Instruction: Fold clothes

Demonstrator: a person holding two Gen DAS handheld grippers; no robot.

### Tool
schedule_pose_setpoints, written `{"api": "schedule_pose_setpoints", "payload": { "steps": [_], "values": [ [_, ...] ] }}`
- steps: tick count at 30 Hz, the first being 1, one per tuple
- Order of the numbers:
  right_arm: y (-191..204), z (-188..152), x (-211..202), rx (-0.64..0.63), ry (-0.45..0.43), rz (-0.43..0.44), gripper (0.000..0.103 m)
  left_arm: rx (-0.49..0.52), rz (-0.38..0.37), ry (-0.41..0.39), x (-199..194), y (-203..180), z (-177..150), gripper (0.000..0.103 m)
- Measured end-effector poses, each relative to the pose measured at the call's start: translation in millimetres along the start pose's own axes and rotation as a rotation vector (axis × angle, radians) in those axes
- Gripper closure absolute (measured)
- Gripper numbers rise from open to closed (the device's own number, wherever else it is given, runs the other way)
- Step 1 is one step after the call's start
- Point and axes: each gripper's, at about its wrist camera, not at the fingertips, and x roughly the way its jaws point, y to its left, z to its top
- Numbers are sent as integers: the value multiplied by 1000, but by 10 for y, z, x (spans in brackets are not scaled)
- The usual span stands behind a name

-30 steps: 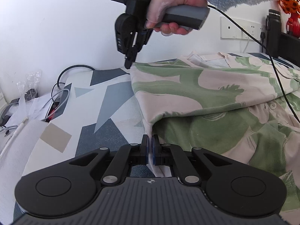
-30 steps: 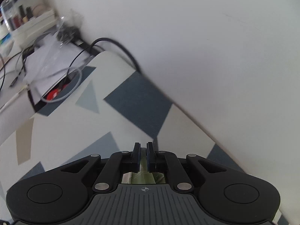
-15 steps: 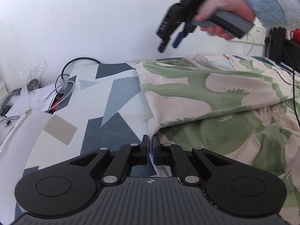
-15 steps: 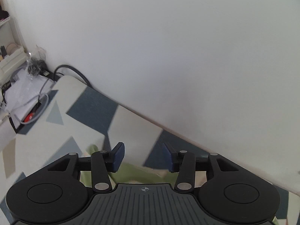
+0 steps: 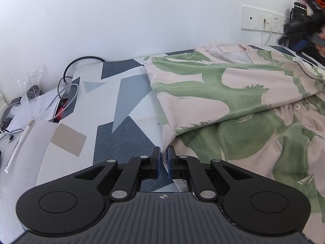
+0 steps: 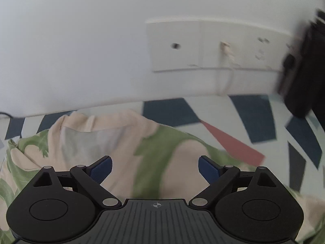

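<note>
Bottom centre, left wrist view: my left hand-held gripper (image 5: 163,158), jaws easing apart, pads still pinching the corner fold of the green-and-cream patterned shirt (image 5: 233,101). The shirt lies spread over the geometric-print bed cover (image 5: 121,105), filling the right half. In the right wrist view, my right hand-held gripper (image 6: 155,167) is spreading wide above the shirt's collar (image 6: 81,125), gripping nothing. Beyond: wall sockets (image 6: 213,44).

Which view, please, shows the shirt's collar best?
The left wrist view: the shirt lies sharp, its collar open toward the wall. The right wrist view has the collar closer but motion-blurred, ahead of the open fingers.
</note>
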Motion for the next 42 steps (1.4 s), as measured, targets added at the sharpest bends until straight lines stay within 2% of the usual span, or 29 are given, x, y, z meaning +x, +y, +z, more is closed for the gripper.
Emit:
{"api": "schedule_pose_setpoints", "payload": {
  "steps": [3, 5, 9, 10, 11, 13, 18, 22, 25, 27, 28, 33, 35, 39, 41, 42],
  "values": [
    [-332, -293, -286, -10, -46, -56, 14, 21, 13, 15, -6, -36, 18, 94],
    [-477, -472, -415, 13, -59, -34, 14, 42, 25, 22, -6, -69, 29, 94],
    [-591, -787, -435, 60, -12, 17, 17, 69, 41, 43, 7, -112, 62, 95],
    [-577, -855, -418, 48, 6, 19, 27, 71, 44, 45, 8, -118, 65, 95],
    [-539, -915, -382, 26, 20, 24, 42, 74, 47, 48, 9, -124, 68, 95],
    [-436, -984, -325, -15, 19, 19, 53, 86, 54, 51, 12, -142, 70, 95],
    [-298, -897, -295, -12, -106, -28, 47, 105, 71, 56, 23, -188, 82, 95],
    [-248, -709, -122, -36, -114, -1, 48, 106, 88, 54, 24, -230, 75, 97],
    [-179, -653, 75, -85, -41, -6, 61, 97, 101, 50, 24, -253, 64, 98],
    [-169, -661, 124, -90, -30, 5, 79, 94, 107, 47, 25, -260, 58, 98],
    [-167, -663, 117, -91, -38, 17, 95, 94, 110, 46, 25, -264, 56, 98],
    [-130, -570, -57, -104, -176, -39, 96, 91, 122, 43, 27, -281, 52, 98],
    [-149, -477, -56, -99, -198, -54, 96, 91, 129, 42, 32, -288, 50, 98],
    [-168, -429, 194, -113, -116, -91, 93, 98, 143, 43, 41, -319, 47, 98],
    [-181, -442, 306, -120, -85, -122, 67, 95, 148, 46, 43, -327, 55, 98],
    [-199, -458, 282, -116, -103, -137, 63, 93, 150, 48, 43, -332, 61, 98]
  ]
}}
